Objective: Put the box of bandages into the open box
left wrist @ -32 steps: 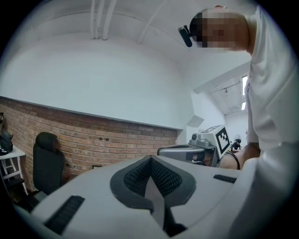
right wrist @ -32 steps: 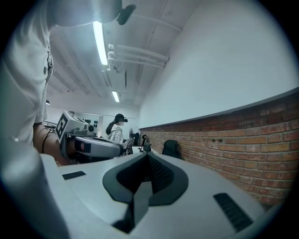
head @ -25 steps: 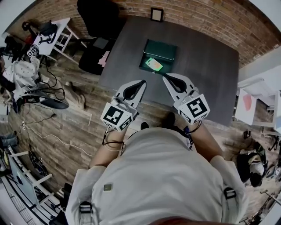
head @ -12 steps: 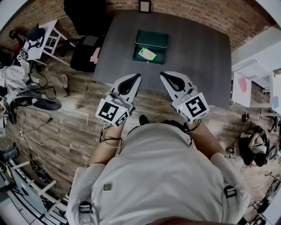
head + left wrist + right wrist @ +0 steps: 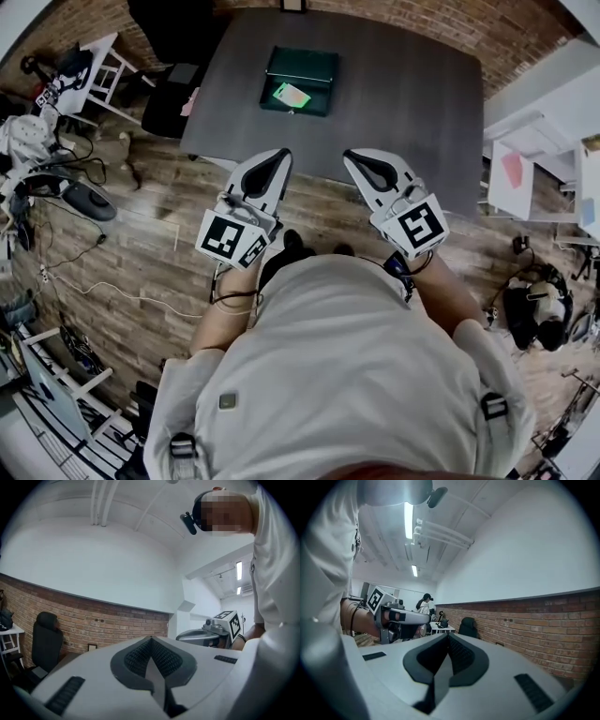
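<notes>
Bandage box (image 5: 292, 95) well beyond right gripper (image 5: 351, 155)

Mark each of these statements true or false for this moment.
1. The left claw and the right claw are both shut and empty. True.
2. The box of bandages is gripped in the right claw. False: it lies at the open box on the table, well away from both claws.
3. The open box is bright red. False: it is dark green.
4. The table has a dark grey top. True.
5. A brick wall runs behind the table. True.
</notes>
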Demonstrator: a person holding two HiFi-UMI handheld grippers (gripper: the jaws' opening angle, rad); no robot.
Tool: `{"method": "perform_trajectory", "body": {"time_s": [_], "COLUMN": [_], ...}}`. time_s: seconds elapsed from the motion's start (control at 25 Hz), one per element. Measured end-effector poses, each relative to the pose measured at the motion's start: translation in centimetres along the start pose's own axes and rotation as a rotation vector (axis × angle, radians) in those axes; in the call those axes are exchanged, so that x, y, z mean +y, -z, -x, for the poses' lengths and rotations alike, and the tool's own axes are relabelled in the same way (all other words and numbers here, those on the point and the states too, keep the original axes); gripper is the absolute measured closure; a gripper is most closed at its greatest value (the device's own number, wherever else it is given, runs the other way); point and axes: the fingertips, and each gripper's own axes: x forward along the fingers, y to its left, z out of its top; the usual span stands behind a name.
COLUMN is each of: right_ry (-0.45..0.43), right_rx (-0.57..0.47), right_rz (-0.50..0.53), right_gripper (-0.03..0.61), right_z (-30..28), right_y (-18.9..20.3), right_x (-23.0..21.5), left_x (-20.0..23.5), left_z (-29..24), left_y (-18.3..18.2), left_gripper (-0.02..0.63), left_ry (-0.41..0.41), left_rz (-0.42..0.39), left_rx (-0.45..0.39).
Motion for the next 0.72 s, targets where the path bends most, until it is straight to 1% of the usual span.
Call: {"method": "perform_trajectory", "body": {"time_s": [0.16, 0.36, 0.6, 0.72], "right_ry": [-0.021, -0.034, -0.061, -0.074], "right_rx": [0.008, 0.000, -0.010, -0.007], "right_rz": [-0.022, -0.024, -0.028, -0.008], "right_gripper": [0.558, 0.558, 0.558, 0.558], "right_z": [4.4, 9.2, 11.8, 12.6], "right_y": [1.7, 2.6, 2.5, 2.8], "right_x": [0.1, 0.0, 1.1, 1.7], "left_x": [-4.5, -9.5, -12.0, -13.1], "left_z": [-0.1, -0.5, 0.3, 1.2], "left_y": [1.1, 2.5, 2.6, 2.8], "left_gripper": [0.598, 0.598, 0.598, 0.600], "left_ry": [-0.016, -0.014, -0.029, -0.034], "left_rz": [0.007, 0.011, 0.000, -0.005], "left_rx": [0.006, 0.022, 0.028, 0.027]}}
